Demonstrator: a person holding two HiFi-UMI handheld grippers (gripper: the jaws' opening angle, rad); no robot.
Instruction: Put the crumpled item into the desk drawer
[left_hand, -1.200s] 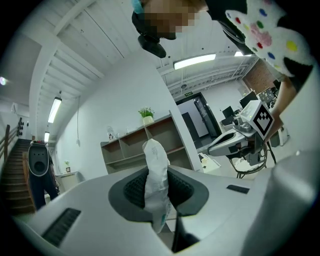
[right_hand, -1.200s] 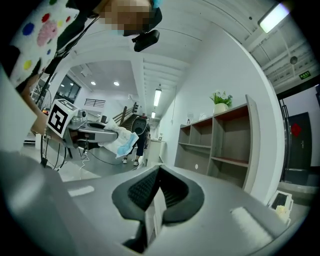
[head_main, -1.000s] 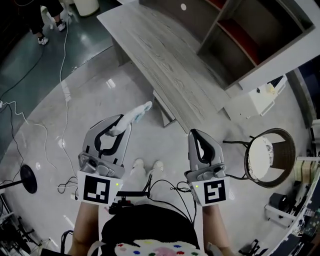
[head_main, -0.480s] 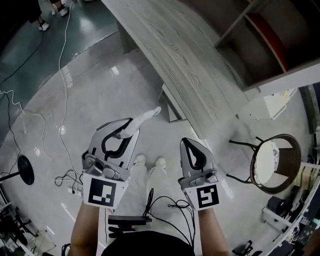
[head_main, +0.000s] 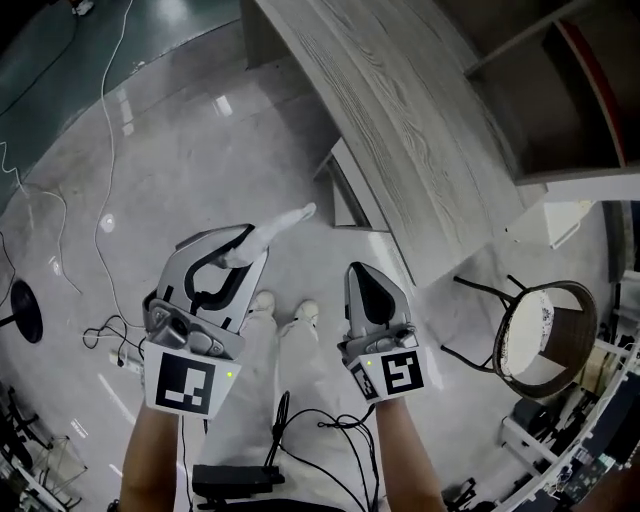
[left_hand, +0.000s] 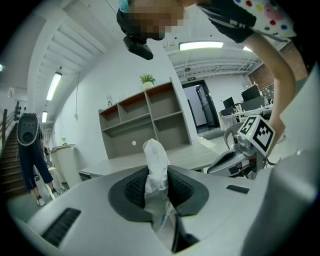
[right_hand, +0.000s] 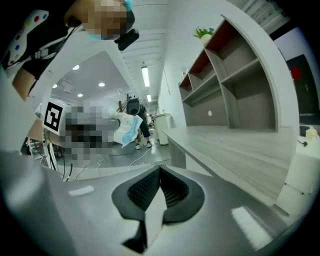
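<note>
A crumpled white item (head_main: 283, 221) sticks out past the tips of my left gripper (head_main: 246, 252), which is shut on it. In the left gripper view the item (left_hand: 156, 167) stands upright, pinched between the ribbed pads of the left gripper (left_hand: 157, 189). My right gripper (head_main: 362, 276) hangs beside it, shut with nothing in it; its pads meet in the right gripper view (right_hand: 160, 173). Both are held over the floor, short of the grey wooden desk (head_main: 420, 130). A drawer unit (head_main: 347, 192) shows under the desk's near edge; its front is mostly hidden.
A round wicker chair (head_main: 537, 323) stands at the right. An open shelf unit (head_main: 590, 80) rises behind the desk. Cables (head_main: 100, 225) trail across the floor at the left. The person's shoes (head_main: 283, 304) show between the grippers. Another person (left_hand: 31, 155) stands far left.
Both grippers have sunk toward the floor and come nearer the desk's near edge. The left one still holds the crumpled item; the right one stays shut.
</note>
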